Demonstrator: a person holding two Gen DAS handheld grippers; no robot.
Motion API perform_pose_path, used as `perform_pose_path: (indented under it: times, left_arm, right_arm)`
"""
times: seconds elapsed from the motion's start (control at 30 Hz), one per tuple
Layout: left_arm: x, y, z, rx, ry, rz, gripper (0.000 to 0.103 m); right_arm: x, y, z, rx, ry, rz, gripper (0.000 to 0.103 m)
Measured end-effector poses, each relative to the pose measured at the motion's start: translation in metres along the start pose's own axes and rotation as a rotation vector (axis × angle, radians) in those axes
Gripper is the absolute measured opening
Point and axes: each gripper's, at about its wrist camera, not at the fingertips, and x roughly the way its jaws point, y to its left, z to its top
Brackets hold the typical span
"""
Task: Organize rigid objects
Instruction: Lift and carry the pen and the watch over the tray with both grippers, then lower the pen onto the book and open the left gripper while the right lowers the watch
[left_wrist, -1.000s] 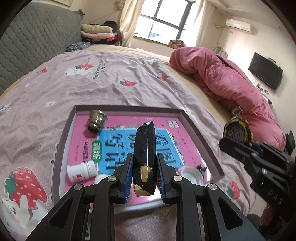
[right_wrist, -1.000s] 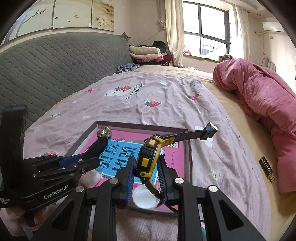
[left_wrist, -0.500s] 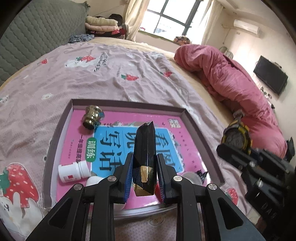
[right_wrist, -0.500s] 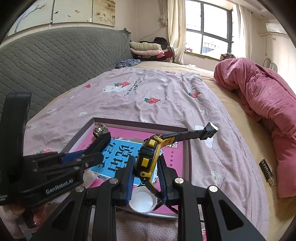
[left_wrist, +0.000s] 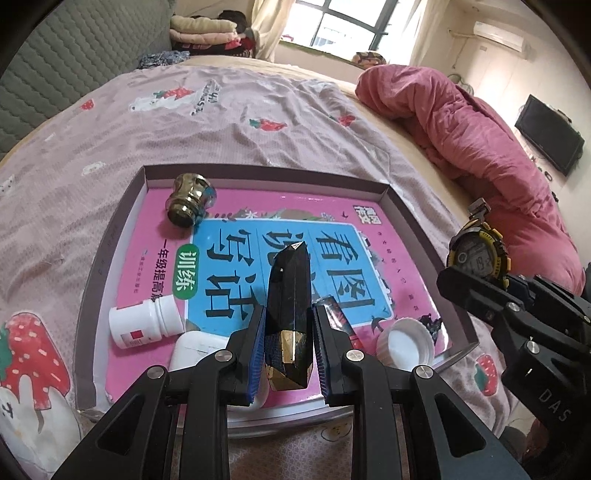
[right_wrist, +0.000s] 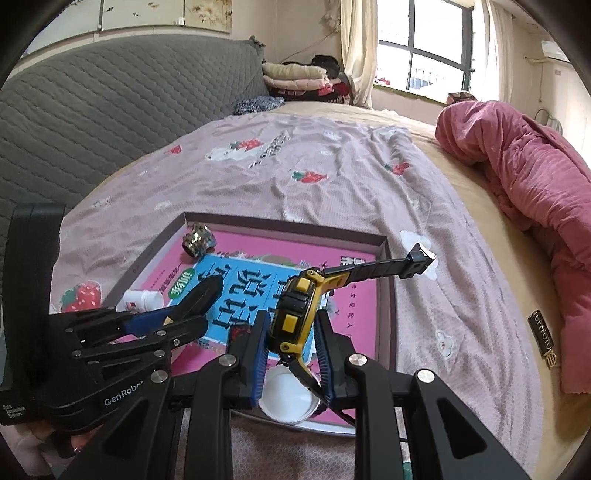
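My left gripper (left_wrist: 288, 332) is shut on a black faceted bottle with a gold band (left_wrist: 290, 291), held tip-forward just above the purple-rimmed tray (left_wrist: 110, 240). My right gripper (right_wrist: 291, 332) is shut on a yellow-and-black digital watch (right_wrist: 295, 314), whose strap (right_wrist: 384, 264) sticks out over the tray's right rim (right_wrist: 388, 295). From the left wrist, the right gripper (left_wrist: 461, 280) and the watch (left_wrist: 476, 254) hang off the tray's right side. In the tray lie a pink book (left_wrist: 332, 221), a gold cap (left_wrist: 186, 206), a white pill bottle (left_wrist: 146, 323) and a white lid (left_wrist: 406, 341).
A white box (left_wrist: 195, 347) and a small red packet (left_wrist: 338, 314) lie in the tray near my left fingers. The tray rests on a pink strawberry-print sheet (right_wrist: 314, 158). A rolled pink quilt (right_wrist: 517, 177) lies to the right, and a small dark object (right_wrist: 545, 338) lies near it.
Both grippers have sunk toward the tray, which looks larger and nearer now. The black bottle and the watch stay gripped as before.
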Motion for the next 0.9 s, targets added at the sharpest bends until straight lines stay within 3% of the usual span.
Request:
perform_pose_path:
  times: [0.9]
  left_arm:
    - [0.019,-0.005,0.000,0.033,0.075,-0.028,0.025]
  right_arm:
    - [0.021,0.004,-0.009,-0.087,0.078,0.017,0.024]
